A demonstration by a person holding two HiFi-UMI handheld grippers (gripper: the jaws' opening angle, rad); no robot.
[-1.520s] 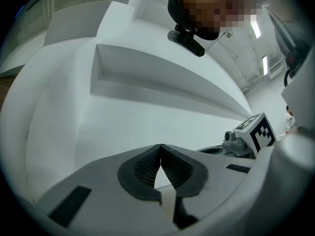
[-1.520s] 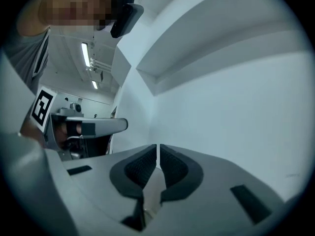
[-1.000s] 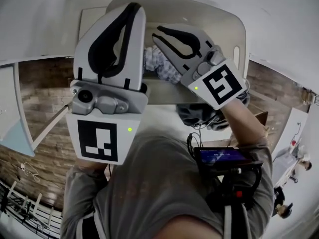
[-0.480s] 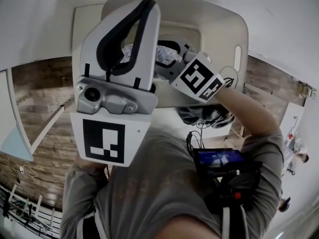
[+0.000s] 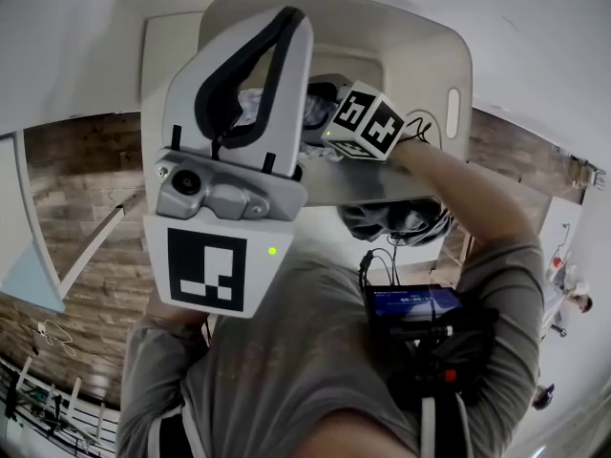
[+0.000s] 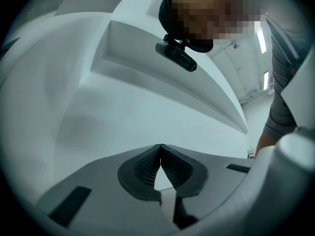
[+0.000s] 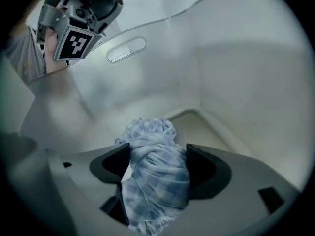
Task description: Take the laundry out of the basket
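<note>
**Head view:** The white plastic laundry basket [image 5: 420, 36] is standing on a white surface [image 5: 167, 55]. Its rounded rim is running unbroken around a deep open well, with one slot handle [image 5: 452, 113] showing in the right wall. The left tongs [image 5: 286, 17] are hovering high over the near rim and covering much of the well. The right tongs [image 5: 323, 98] are reaching down inside, by one blue-and-white checked cloth [image 5: 250, 103]. A black screen device [image 5: 415, 303] is hanging at the person's chest.

**Left gripper view:** The left tongs [image 6: 160, 146] are staying clenched, pads meeting with nothing between them. They are facing a bare white wall [image 6: 123, 112], with a black head camera [image 6: 176, 56] above.

**Right gripper view:** The right tongs [image 7: 157, 163] are released; their jaws have just been opening wide. The single cloth [image 7: 157, 156] is sitting bunched between them, low in the basket [image 7: 236, 82]. Smooth walls are rising all around, leaving room on every side.
</note>
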